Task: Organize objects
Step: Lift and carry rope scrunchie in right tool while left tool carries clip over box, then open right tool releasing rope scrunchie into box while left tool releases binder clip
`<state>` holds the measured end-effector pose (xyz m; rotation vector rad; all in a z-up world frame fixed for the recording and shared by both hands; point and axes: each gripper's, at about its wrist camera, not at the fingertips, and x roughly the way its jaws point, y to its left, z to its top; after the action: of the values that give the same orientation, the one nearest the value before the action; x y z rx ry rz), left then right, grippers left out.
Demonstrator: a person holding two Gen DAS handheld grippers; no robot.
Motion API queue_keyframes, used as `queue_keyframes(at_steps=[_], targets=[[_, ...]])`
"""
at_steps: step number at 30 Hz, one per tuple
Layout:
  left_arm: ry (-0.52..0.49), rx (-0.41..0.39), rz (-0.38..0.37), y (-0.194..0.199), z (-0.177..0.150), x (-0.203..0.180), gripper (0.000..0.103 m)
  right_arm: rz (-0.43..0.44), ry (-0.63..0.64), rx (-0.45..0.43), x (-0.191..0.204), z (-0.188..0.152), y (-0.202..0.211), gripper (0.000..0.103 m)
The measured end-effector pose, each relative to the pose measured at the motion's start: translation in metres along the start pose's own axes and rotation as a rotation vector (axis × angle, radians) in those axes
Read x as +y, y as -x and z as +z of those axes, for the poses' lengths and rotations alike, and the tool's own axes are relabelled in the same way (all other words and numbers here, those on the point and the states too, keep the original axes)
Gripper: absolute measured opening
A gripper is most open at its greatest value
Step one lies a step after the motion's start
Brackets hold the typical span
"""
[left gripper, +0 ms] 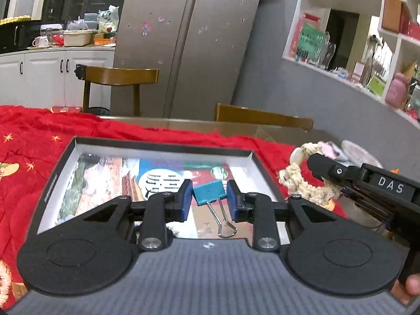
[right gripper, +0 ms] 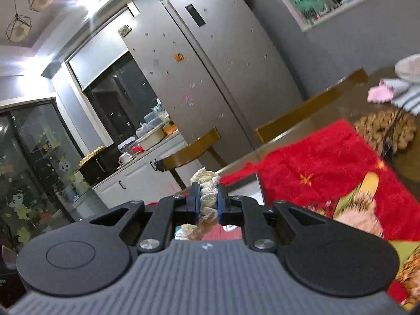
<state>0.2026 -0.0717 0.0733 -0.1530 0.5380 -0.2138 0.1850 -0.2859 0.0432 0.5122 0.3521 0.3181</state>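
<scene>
While hanging over the open box [left gripper: 162, 145] on the red-covered desk [left gripper: 39, 136], left tongs [left gripper: 209, 200] pinching the blue clip [left gripper: 209, 192], likely to drop it in. Right tongs [right gripper: 206, 202] clenched on the rope ring [right gripper: 207, 204], likely next.

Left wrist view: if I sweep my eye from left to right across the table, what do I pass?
Red blanket → shallow box → left gripper holding a blue binder clip above the box → cream braided rope → right gripper, clamped on that rope.
</scene>
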Motion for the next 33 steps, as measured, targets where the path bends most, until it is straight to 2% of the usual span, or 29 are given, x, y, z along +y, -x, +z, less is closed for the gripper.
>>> queue_keyframes(at_steps=[4,9,13,24,33], targets=[[-0.076,0.025,0.06,-0.016,-0.019,-0.007,0.033,-0.02,0.007,0.055,-0.006,-0.019,-0.013,0.016],[-0.087,0.052,0.088,-0.025,-0.034,-0.006,0.033,-0.026,0.08,0.108,0.004,-0.035,-0.022,0.016],[-0.098,0.058,0.108,-0.028,-0.038,-0.005,0.033,-0.029,0.122,0.118,0.012,-0.04,-0.022,0.016],[-0.08,0.087,0.127,-0.033,-0.042,-0.001,0.033,-0.032,0.106,0.143,0.011,-0.039,-0.025,0.016],[-0.083,0.076,0.138,-0.034,-0.042,-0.001,0.033,-0.02,0.118,0.137,0.013,-0.039,-0.024,0.017]])
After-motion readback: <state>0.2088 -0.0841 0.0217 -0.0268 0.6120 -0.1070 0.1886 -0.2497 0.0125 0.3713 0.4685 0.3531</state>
